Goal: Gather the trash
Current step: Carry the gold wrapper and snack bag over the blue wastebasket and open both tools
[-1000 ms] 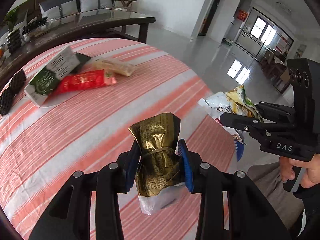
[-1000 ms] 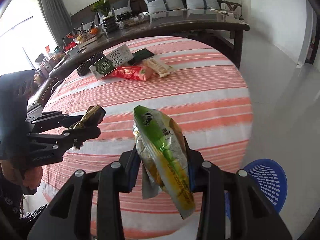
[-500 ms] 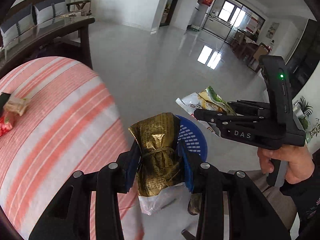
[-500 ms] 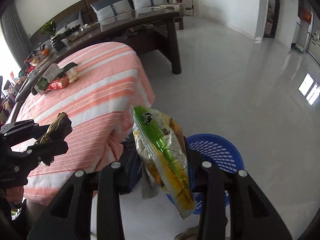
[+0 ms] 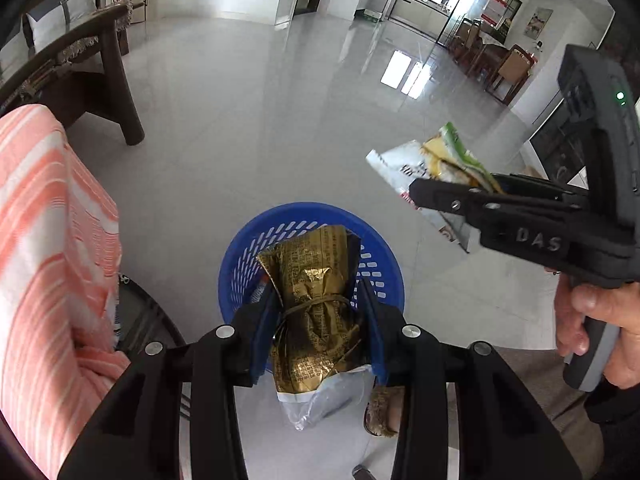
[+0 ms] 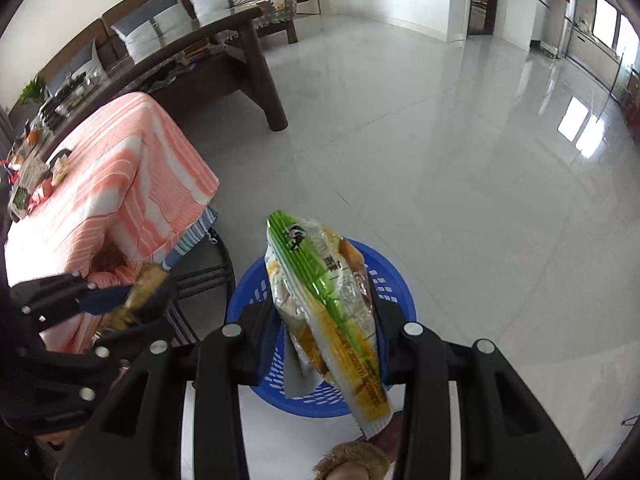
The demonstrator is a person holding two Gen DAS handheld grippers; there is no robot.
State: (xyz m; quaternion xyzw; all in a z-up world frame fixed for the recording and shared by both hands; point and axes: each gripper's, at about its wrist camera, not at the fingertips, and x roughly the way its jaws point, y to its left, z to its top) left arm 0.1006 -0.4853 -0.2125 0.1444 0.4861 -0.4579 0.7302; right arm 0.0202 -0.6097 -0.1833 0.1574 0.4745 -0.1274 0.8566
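both claws are seen loaded over the floor beside the desk (image 6: pixel 120 184). the left claw (image 5: pixel 318 320) is pinched on a gold foil wrapper (image 5: pixel 316 312), held upright with its long axis along the fingers and a clear plastic tail hanging below the pads. the right claw (image 6: pixel 326 328) is pinched on a green and yellow snack bag (image 6: pixel 324 312), long axis running diagonally, upper end away from the camera and lower end drooping past the pads. the relation that matters: the blue basket (image 5: pixel 376 252) is on the floor directly below and ahead of both claws. in the left wrist view the gold wrapper is framed inside the basket rim, so the left load is judged to be roughly over the opening. in the right wrist view the snack bag overlaps the basket (image 6: pixel 396 280), but its lower tail is seen reaching to the near rim, so part of it may be off-centre toward the person. in the left view the right claw (image 5: pixel 452 196) is seen up and to the right of the basket, so the left one is judged nearer the centre. release is judged to be the next step; neither item is dropped yet. more trash is left on the desk, too small to identify. risk: the long bag could catch the rim.
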